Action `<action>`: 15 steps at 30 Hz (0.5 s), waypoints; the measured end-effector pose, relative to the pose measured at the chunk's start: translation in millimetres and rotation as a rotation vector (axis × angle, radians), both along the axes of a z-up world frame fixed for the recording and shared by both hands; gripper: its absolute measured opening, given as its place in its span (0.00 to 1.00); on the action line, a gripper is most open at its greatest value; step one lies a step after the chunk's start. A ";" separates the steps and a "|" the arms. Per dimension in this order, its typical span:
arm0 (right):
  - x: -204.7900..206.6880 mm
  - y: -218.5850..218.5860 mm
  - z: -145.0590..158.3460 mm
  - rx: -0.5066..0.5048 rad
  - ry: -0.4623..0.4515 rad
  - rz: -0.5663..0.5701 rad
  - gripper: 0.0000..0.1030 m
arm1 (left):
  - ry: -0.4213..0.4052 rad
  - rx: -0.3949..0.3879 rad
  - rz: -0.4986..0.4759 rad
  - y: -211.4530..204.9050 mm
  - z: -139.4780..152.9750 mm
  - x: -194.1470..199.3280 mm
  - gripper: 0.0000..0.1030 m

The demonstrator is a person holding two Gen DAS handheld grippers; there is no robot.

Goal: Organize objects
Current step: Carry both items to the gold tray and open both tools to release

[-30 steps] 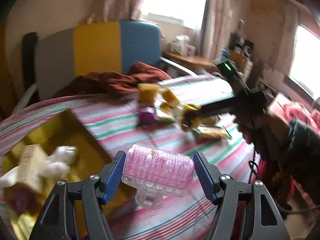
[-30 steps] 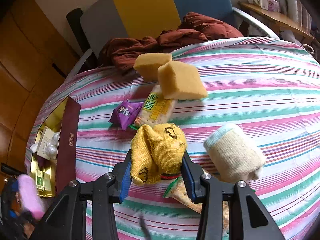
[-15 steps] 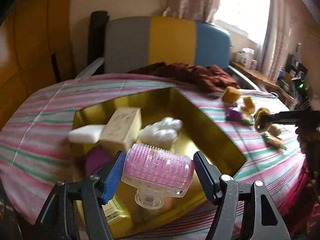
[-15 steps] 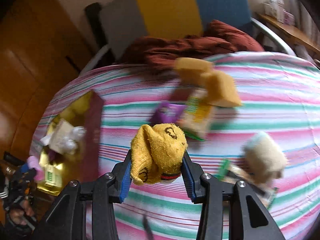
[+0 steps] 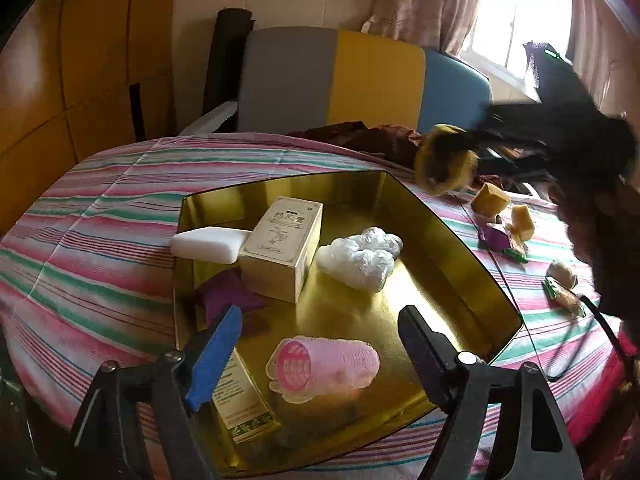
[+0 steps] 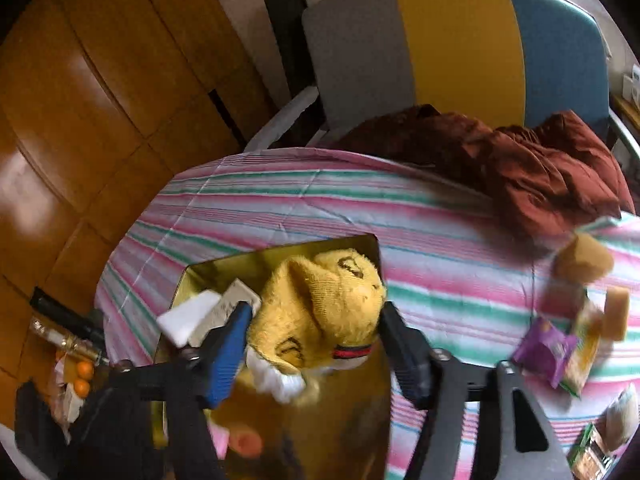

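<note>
- While our left gripper (image 5: 320, 344) hangs with its jaws spread wide and holding nothing, the pink hair roller (image 5: 324, 364) lies on its side on the floor of the gold tray (image 5: 452, 248), between and just beyond the two fingers.
- Our right gripper (image 6: 314, 344) is clamped on a yellow sock (image 6: 320, 312), which we hold over the far corner of the gold tray; from the left wrist camera the same sock (image 5: 442, 164) shows blurred in the air past the tray's far right edge.
- We see more things in the tray: a cream box (image 5: 282, 248) standing upright, a white block (image 5: 208, 244) leaning over the left wall, a crumpled white plastic wad (image 5: 360, 258) to the right of the box, a purple pouch (image 5: 228, 298) in front of it, and a long gold box (image 5: 240, 400) lying flat at the near edge.
- The tray sits on a striped tablecloth (image 5: 100, 208) of pink, green and white.
- To our right on the cloth, well apart from the tray, lie two yellow sponges (image 5: 490, 200), a purple snack packet (image 6: 546, 348) and a rolled cream sock (image 5: 562, 272).
- A dark red garment (image 6: 520, 164) is heaped at the table's far edge.
</note>
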State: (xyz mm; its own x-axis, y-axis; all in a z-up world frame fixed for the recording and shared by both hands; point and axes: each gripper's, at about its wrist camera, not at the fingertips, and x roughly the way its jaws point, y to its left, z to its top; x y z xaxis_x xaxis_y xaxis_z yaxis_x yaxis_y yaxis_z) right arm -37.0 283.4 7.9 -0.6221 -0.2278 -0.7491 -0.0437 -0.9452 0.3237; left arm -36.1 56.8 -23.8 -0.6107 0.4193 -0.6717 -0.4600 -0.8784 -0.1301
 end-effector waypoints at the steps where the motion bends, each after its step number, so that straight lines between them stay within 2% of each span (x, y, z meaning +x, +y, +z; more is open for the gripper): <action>1: 0.1 -1.8 -0.3 -0.007 0.002 -0.003 0.67 | 0.006 0.004 0.004 -2.4 1.3 1.5 0.85; 4: 9.2 -3.0 -3.9 -0.023 0.006 -0.014 0.70 | 0.022 0.011 0.022 -8.2 4.5 3.4 0.90; 9: 34.9 -2.1 -14.3 -0.024 -0.011 -0.045 0.70 | 0.023 0.014 0.062 -11.2 8.6 2.5 0.90; 15: 67.1 -8.0 -27.5 0.016 -0.023 -0.060 0.70 | 0.055 -0.038 0.099 -7.4 15.9 7.2 0.92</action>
State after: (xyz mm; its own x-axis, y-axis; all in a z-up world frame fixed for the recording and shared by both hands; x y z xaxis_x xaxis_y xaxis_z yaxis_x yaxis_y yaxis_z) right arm 30.1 275.4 -19.6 -0.6165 -0.1785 -0.7669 -0.1074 -0.9458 0.3064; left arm -28.9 49.4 -7.8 -0.6844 0.3298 -0.6503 -0.3764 -0.9236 -0.0724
